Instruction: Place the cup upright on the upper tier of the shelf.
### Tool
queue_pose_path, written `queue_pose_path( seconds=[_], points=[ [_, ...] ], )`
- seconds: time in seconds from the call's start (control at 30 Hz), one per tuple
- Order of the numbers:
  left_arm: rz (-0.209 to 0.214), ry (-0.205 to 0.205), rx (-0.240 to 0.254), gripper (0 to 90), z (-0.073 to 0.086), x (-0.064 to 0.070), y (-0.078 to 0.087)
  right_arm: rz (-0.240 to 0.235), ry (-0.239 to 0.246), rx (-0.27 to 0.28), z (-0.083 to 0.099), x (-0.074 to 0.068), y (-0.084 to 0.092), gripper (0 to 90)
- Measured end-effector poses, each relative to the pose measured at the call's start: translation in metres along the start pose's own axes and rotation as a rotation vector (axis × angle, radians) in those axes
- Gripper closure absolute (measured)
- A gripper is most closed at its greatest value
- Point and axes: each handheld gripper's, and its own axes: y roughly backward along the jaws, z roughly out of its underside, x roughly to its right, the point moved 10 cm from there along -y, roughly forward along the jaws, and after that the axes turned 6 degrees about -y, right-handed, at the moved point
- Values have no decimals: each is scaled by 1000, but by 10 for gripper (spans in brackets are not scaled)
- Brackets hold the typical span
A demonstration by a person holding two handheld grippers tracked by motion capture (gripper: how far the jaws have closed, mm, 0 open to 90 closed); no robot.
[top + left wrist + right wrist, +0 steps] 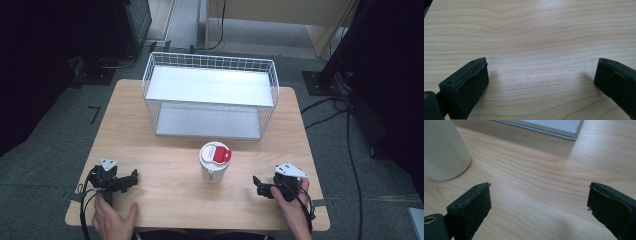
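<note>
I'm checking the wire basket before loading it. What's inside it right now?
Inside the wire basket, the high view shows two bare grey shelves, upper and lower. The upper shelf covers the lower shelf's back part, so that part is hidden.

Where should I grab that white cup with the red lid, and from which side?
Grip the white cup around its plain cylindrical wall below the red lid, coming in level from the right with the open right gripper. It stands upright, and that side looks unobstructed.
</note>
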Motion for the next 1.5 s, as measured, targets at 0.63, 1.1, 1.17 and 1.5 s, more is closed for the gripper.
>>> queue_pose_path(
  seconds=[0.63,1.1,1.17,1.5],
  points=[
    [0,0,0,0,0,0,0,-82,45,10,-13,-47,-18,49],
    [-1,2,1,0,0,0,0,-135,61,21,-20,-73,-28,49],
    [0,0,0,0,0,0,0,-145,62,22,-22,-78,-29,50],
    [0,0,0,0,0,0,0,-201,77,34,-23,-88,-29,53]
  ],
)
